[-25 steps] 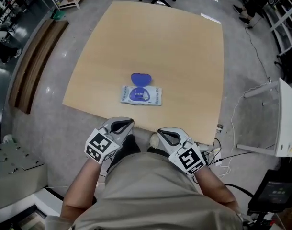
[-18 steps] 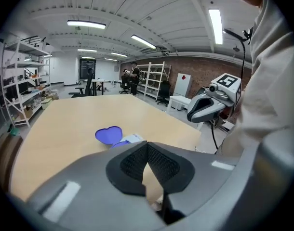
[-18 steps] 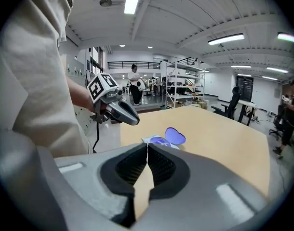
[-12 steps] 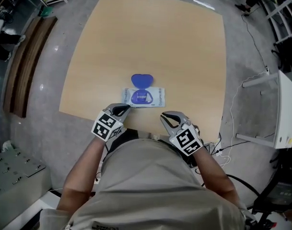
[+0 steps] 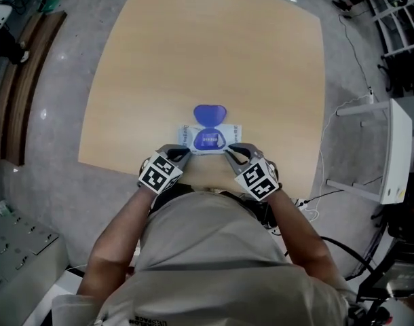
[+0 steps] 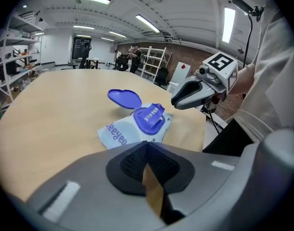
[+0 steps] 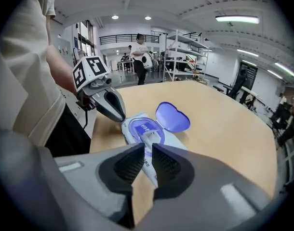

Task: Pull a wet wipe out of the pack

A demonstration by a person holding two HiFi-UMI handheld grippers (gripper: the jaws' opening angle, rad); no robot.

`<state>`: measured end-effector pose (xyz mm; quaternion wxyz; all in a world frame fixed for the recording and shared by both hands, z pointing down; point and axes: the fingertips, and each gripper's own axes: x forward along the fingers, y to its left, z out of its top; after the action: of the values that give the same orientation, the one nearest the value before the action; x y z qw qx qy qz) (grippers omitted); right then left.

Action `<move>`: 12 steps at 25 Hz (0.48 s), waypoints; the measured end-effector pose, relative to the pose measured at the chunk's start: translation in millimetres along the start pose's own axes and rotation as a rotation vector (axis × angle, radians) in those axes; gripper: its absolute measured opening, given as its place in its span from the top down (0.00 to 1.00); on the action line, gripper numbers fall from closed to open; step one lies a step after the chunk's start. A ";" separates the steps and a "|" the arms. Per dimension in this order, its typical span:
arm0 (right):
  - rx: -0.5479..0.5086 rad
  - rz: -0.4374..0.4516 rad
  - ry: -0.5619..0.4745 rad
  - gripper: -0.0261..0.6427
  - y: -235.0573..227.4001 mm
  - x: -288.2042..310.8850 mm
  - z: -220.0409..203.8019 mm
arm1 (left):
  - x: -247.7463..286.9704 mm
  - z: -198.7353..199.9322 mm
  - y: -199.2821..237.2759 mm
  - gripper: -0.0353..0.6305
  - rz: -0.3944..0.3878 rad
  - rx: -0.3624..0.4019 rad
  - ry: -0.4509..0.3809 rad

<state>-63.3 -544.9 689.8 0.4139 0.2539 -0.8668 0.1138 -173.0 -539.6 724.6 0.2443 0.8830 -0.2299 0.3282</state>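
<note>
Two bare forearms reach forward from the torso, elbows out, and angle in toward each other over the near edge of the table (image 5: pixel 193 46). Each hand holds its gripper low, jaws pointing ahead and slightly inward, marker cubes facing up.

Left gripper (image 5: pixel 180 152) has its tip at the pack's near left corner; its own view shows the jaws pressed together at the tip with nothing between them, only a sliver of tabletop showing lower down. Right gripper (image 5: pixel 234 151) has its tip at the pack's near right corner; its own view shows the jaws a narrow slit apart, clamping nothing, with the pack visible beyond through the slit. Whether either tip actually touches the pack cannot be told.

Pack (image 5: pixel 210 139) lies flat on the table, close to the near edge and roughly midway along it, directly between the two gripper tips. Its long axis runs left to right, parallel to that near edge. The blue lid (image 5: pixel 210 113) is flipped open and hinged on the far side, so it lies beyond the pack toward the far edge with its inner face up. A blue oval ring marks the opening in the middle of the pack's top face.
</note>
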 end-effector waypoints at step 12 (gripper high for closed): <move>0.012 0.010 0.123 0.86 -9.8 42.9 2.3 | 7.0 3.4 9.7 0.94 -0.116 0.034 0.011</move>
<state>-82.2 -569.0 721.5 0.4643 0.2446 -0.8402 0.1366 -172.1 -550.9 729.9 0.2493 0.8969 -0.1716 0.3223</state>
